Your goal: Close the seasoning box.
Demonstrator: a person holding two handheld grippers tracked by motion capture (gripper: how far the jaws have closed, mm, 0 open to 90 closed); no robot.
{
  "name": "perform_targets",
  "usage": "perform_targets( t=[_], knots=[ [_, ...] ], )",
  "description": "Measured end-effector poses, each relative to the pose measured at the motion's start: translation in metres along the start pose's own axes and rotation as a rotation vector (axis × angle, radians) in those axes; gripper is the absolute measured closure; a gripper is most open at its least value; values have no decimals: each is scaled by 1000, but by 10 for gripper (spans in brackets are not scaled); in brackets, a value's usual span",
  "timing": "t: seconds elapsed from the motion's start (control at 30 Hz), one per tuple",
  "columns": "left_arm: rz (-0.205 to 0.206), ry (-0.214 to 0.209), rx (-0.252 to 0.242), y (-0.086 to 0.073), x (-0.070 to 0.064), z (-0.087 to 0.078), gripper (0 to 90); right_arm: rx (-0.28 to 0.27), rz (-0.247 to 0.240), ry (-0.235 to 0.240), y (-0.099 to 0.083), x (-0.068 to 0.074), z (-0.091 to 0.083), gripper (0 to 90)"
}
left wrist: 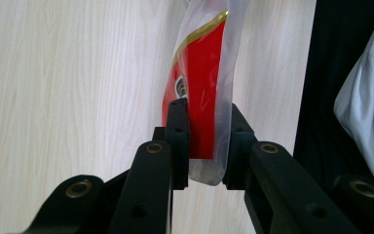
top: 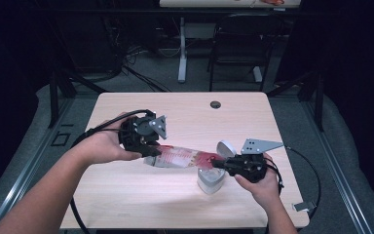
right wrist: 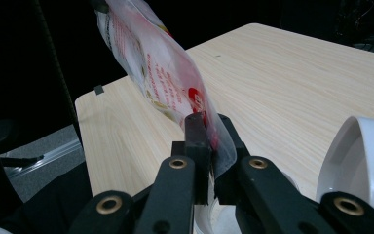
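Note:
A clear plastic bag with red print (top: 182, 157) hangs stretched above the table between my two grippers. My left gripper (top: 150, 150) is shut on its left end; in the left gripper view the bag (left wrist: 202, 97) sits pinched between the black jaws of that gripper (left wrist: 207, 146). At the bag's right end, my right gripper (top: 219, 164) is shut on the film. The right gripper view has the bag (right wrist: 160, 73) rising up and left from that gripper (right wrist: 212, 146).
A clear container (top: 210, 180) stands on the wooden table (top: 185, 112) just below the right gripper, with a white lid (top: 225, 147) (right wrist: 365, 161) beside it. A dark round hole (top: 215, 104) is near the table's far edge. A chair (top: 238, 44) stands beyond.

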State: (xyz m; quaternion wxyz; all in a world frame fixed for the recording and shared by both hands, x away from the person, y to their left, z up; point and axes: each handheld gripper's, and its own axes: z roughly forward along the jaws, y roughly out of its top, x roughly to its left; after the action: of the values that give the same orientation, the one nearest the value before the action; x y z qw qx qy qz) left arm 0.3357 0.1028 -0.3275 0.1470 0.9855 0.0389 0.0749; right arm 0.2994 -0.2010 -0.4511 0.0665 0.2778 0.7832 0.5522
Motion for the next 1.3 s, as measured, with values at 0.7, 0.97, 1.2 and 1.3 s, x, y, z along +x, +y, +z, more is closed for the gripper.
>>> perform_targets(
  t=[0.7, 0.97, 1.2, 1.3],
  knots=[
    [17, -4, 11, 6, 0, -2, 796, 2, 9, -1, -1, -2, -1, 867],
    [18, 0, 14, 7, -1, -3, 805, 7, 9, -2, -1, -2, -2, 866],
    [23, 0, 11, 8, -1, -3, 808, 6, 10, -3, -1, -2, -2, 866],
    [23, 1, 11, 9, -1, -3, 808, 5, 11, -3, -2, -2, -2, 866]
  ],
)
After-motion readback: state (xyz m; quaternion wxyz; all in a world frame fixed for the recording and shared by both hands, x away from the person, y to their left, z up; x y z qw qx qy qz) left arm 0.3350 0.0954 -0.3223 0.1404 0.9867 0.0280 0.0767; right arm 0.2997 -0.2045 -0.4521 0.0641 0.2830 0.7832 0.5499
